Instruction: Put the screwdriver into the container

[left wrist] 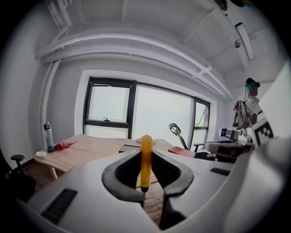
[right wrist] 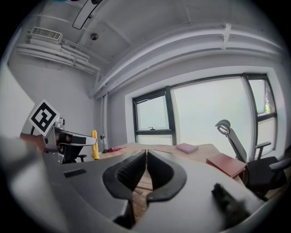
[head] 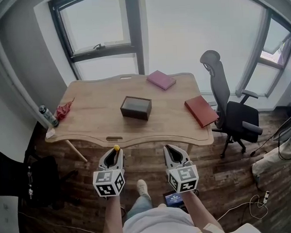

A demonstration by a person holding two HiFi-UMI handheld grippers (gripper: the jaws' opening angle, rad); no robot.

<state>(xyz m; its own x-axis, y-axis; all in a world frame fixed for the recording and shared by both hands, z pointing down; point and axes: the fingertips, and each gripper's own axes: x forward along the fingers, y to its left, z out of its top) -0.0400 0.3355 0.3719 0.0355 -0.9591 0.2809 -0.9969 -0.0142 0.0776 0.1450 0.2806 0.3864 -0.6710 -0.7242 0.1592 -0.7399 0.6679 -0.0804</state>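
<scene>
My left gripper [head: 114, 154] is shut on a yellow-handled screwdriver [head: 116, 148], short of the table's near edge. In the left gripper view the handle [left wrist: 146, 159] stands upright between the pads, its metal shaft pointing down. My right gripper [head: 169, 150] hangs beside it with its jaws shut and nothing between them; the closed tips [right wrist: 146, 152] show in the right gripper view, and the screwdriver [right wrist: 94, 144] appears at that view's left. The container, a dark open box [head: 136, 107], sits in the middle of the wooden table [head: 92, 126], well ahead of both grippers.
A pink book [head: 161, 79] lies at the table's far side and a red book [head: 201, 110] at its right edge. A bottle [head: 48, 115] and a red cloth [head: 64, 110] are at the left end. An office chair [head: 230, 111] stands to the right.
</scene>
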